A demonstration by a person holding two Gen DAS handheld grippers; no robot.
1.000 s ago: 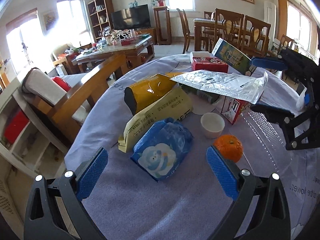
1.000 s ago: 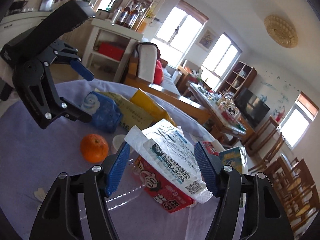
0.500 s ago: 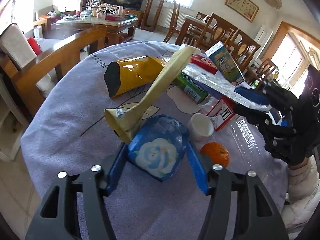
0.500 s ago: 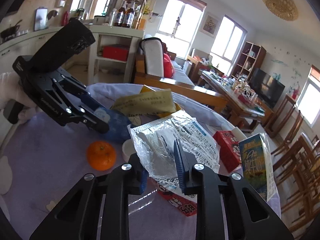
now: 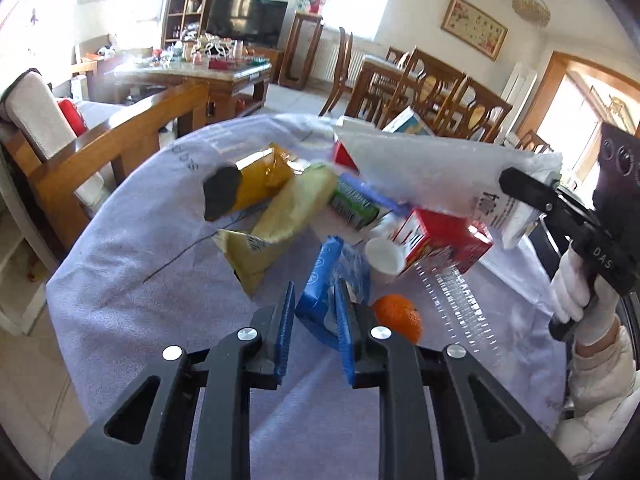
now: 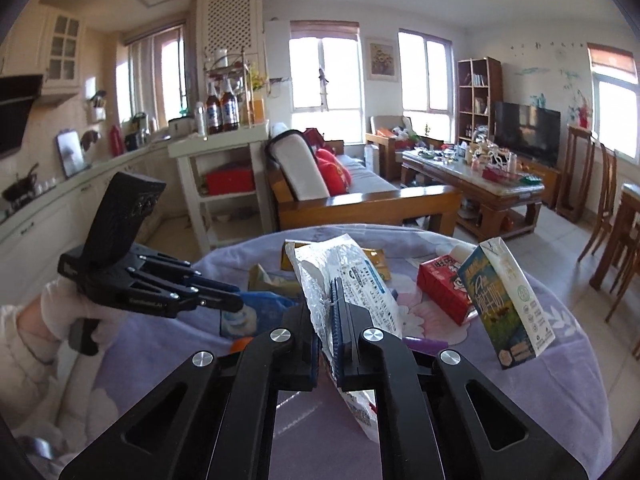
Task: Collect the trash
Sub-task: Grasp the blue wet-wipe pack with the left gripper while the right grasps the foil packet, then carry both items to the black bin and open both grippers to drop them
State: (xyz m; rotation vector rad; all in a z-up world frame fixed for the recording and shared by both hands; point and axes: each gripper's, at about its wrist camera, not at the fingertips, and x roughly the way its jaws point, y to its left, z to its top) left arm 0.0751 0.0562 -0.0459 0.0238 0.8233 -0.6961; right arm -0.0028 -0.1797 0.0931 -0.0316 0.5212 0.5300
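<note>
My left gripper (image 5: 314, 304) is shut on a blue tissue packet (image 5: 320, 280), lifted on edge above the purple tablecloth. My right gripper (image 6: 326, 304) is shut on a clear silvery plastic wrapper (image 6: 352, 272) and holds it up over the table; the same wrapper (image 5: 432, 176) shows in the left wrist view, with the right gripper (image 5: 520, 188) clamped on its end. The left gripper (image 6: 236, 300) shows in the right wrist view with the blue packet (image 6: 260, 312).
On the tablecloth (image 5: 140, 280) lie a pale yellow bag (image 5: 280, 224), a yellow-and-black pouch (image 5: 244, 188), a green box (image 5: 352, 204), a red carton (image 5: 440, 240), a white cup (image 5: 384, 258) and an orange (image 5: 398, 316). A milk carton (image 6: 504, 300) stands tilted at the right.
Both grippers have closed fully and lifted their items: the left has squeezed the blue packet on edge, the right has raised the plastic wrapper. The pale yellow bag has dropped back flat.
</note>
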